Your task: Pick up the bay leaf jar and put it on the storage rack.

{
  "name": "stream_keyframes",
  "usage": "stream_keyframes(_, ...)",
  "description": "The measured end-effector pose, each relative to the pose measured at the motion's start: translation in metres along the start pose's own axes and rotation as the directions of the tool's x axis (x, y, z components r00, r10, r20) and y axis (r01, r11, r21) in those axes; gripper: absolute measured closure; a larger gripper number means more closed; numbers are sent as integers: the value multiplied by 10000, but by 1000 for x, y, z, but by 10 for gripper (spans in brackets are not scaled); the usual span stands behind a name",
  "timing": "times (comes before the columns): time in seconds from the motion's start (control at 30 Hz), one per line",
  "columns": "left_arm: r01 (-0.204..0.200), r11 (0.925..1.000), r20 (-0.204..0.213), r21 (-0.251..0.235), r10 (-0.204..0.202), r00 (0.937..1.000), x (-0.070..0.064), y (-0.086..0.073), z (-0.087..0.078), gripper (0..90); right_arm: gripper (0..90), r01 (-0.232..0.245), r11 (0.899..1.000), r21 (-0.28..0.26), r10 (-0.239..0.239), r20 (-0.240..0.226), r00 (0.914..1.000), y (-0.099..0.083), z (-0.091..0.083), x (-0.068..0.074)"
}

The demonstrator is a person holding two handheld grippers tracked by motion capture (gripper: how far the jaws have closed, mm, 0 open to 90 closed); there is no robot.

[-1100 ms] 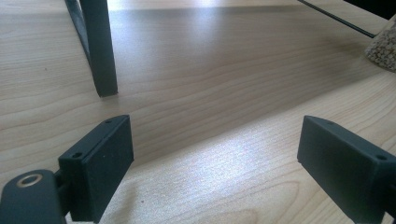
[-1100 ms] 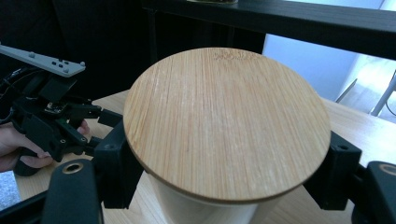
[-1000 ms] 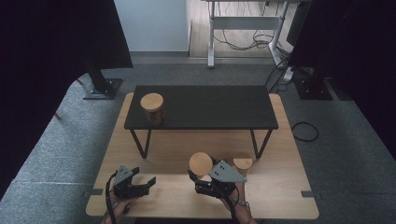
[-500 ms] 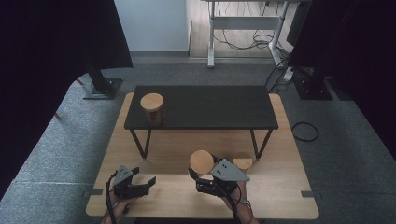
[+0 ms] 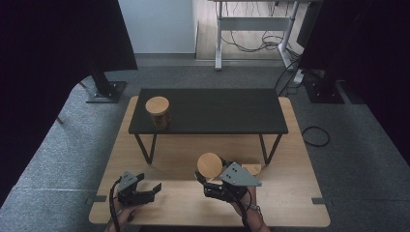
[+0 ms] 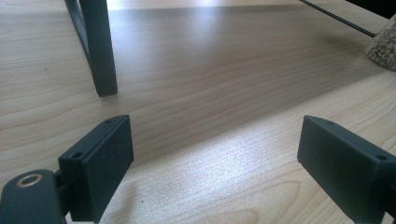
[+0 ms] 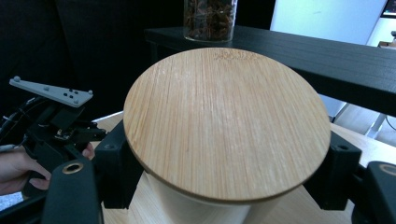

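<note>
Grey carpet (image 5: 63, 145) is lying under the wooden table (image 5: 290, 193); black curtains (image 5: 43, 48) are flanking a white wall (image 5: 157, 24).

Left black two-jaw gripper (image 5: 155, 186): held low in the person's left hand (image 5: 124, 214), jaws spread wide, nothing between them. Right black two-jaw gripper (image 5: 203, 178) (grey three-cornered plate on top): in the right hand (image 5: 244, 205), jaws clamped either side of a load.
</note>
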State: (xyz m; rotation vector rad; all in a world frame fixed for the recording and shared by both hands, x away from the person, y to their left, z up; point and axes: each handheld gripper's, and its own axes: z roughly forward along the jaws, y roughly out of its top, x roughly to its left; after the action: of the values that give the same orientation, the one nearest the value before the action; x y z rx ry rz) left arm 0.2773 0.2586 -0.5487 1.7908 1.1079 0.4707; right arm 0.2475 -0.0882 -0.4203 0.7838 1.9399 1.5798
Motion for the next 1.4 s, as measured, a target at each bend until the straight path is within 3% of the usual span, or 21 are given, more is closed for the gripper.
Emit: stream_keyframes(1.4, 11, 10000, -12, -16, -11, 10000, 0, 0, 0, 99, 253, 35, 9990, -443, -37, -47, 10000, 19, -7, -8)
